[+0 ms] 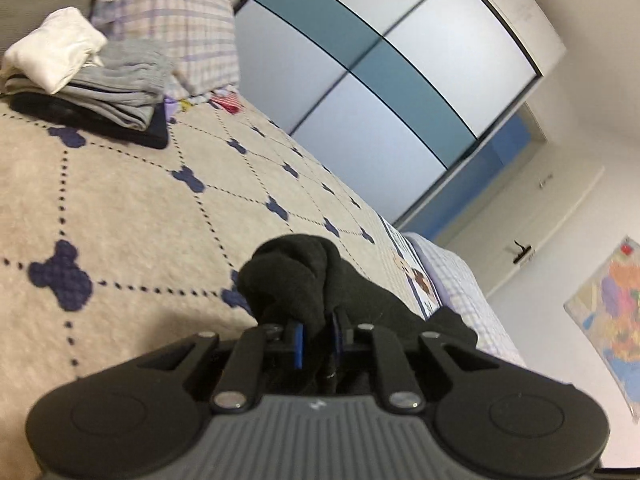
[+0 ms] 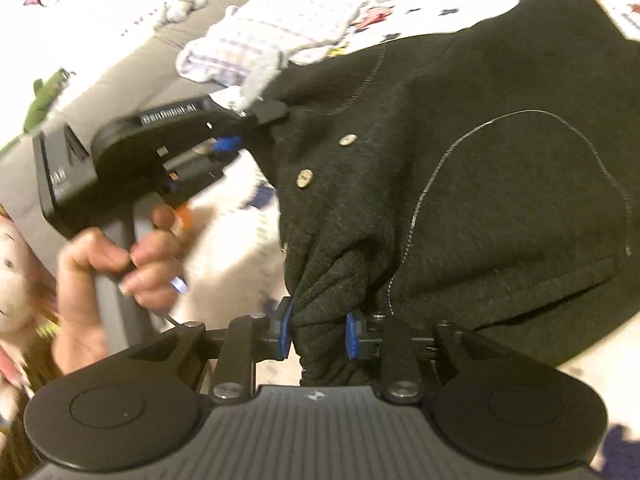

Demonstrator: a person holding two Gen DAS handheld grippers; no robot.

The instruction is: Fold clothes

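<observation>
I have the black garment (image 2: 480, 160) pinched in both claws and lifted off the bed (image 1: 132, 208), so I judge this to be the pick-up and spread step, before any fold is made. My right gripper (image 2: 318, 334) is clenched on a gathered bunch of the dark cloth, the blue pads pressing it from either side, and the body of the garment, with two pale buttons (image 2: 306, 179) and a curved line of stitching, hangs out ahead of it. My left gripper (image 1: 318, 334) is clamped on another bunched edge of the same cloth, which bulges up just past the fingertips; in the right wrist view I see that claw held in my hand (image 2: 104, 272), biting the garment near its upper edge. At the far end of the bed sits a stack of folded clothes (image 1: 80, 80), beside a checked pillow (image 1: 180, 20). Next, I think, I need to draw my two grips apart so the cloth hangs flat, then lay it smooth on the quilt without letting either corner slip.
</observation>
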